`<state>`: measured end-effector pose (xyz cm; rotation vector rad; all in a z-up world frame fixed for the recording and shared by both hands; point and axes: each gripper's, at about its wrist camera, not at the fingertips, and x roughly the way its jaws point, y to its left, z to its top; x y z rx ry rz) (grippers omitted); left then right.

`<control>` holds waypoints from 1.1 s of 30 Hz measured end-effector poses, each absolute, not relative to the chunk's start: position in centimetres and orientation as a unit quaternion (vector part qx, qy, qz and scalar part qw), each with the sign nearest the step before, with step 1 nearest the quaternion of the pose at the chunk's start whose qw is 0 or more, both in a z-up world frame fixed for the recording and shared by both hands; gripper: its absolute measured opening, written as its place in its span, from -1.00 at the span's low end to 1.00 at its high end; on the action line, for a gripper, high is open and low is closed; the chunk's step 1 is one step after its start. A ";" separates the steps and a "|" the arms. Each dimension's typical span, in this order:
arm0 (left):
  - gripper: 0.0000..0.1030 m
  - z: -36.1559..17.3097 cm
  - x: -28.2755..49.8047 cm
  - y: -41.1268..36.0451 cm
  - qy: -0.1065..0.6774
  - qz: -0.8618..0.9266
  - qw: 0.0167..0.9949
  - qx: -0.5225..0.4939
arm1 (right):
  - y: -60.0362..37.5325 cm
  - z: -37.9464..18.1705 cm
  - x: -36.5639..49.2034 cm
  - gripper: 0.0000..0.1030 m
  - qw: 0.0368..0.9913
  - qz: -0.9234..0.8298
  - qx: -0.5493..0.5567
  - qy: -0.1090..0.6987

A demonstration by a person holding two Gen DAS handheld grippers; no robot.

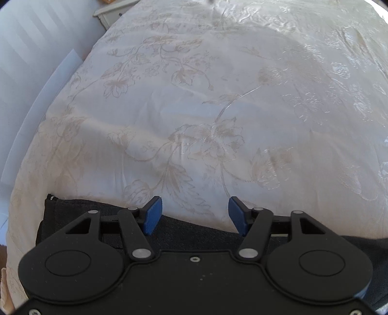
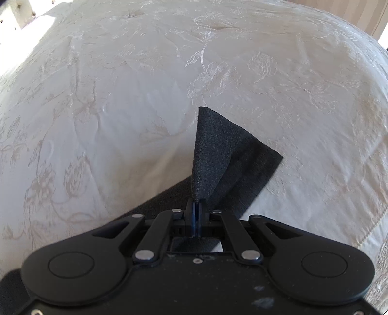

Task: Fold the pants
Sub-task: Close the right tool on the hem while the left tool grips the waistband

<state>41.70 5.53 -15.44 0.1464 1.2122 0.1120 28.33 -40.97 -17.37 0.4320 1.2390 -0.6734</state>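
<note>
The dark grey pants [image 1: 194,232] lie on a white floral bedspread [image 1: 194,109]. In the left wrist view their edge runs under my left gripper [image 1: 195,215], which is open with its blue pads over the hem and nothing between them. In the right wrist view my right gripper [image 2: 196,206] is shut on a corner of the pants [image 2: 218,155], and the pinched cloth stands up in a folded flap above the bedspread [image 2: 109,97]. The rest of the pants is hidden under both grippers.
The bed's left edge drops off beside a pale wall or curtain [image 1: 29,60]. A piece of light furniture [image 1: 114,12] stands at the far end of the bed. A striped wall [image 2: 351,14] lies beyond the bed's right side.
</note>
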 end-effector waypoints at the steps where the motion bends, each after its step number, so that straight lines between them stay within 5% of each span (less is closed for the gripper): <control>1: 0.25 -15.8 41.8 5.7 0.576 0.055 0.813 0.068 | -41.0 -17.4 28.0 -0.97 0.741 -0.306 0.197 0.564; 25: 0.25 -20.2 41.6 5.7 0.660 0.064 0.748 0.045 | -39.4 -14.7 17.4 -0.97 0.727 -0.299 0.232 0.574; 26: 0.19 -20.5 41.7 5.8 0.663 0.063 0.745 0.041 | -39.3 -14.6 17.4 -0.98 0.727 -0.299 0.231 0.573; 29: -0.67 -20.6 41.6 6.3 0.657 0.073 0.750 0.022 | -39.2 -14.5 17.4 -0.98 0.731 -0.299 0.233 0.567; 33: -0.83 -18.3 39.5 7.3 0.626 0.072 0.777 -0.004 | -39.2 -13.6 17.2 -0.98 0.738 -0.298 0.235 0.558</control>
